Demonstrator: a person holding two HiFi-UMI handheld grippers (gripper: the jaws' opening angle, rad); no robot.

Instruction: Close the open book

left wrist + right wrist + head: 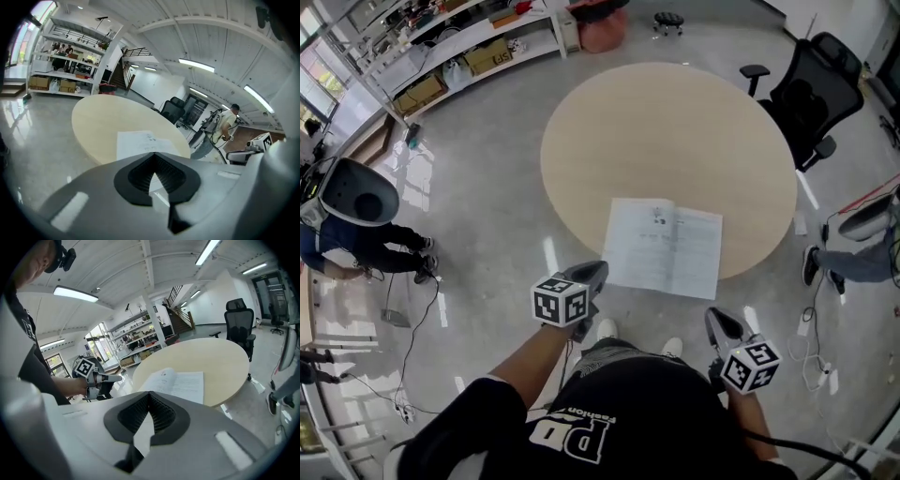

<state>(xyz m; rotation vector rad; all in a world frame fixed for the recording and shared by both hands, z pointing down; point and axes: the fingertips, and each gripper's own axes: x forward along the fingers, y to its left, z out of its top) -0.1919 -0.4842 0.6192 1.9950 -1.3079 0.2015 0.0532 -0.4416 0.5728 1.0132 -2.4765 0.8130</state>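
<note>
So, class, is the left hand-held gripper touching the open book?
Apart. The right gripper view shows floor between the left hand-held gripper and the open book.

both hand-held grippers [594, 273] [715, 322] closed, empty

"What carried the things?"

"A round, pale wood worktop [666, 131], which stood on a glossy grey floor [487, 216]."

"And what lay on it?"

"An open book [664, 247]. It lay flat with its white pages up, at the rim nearest the person."
</note>
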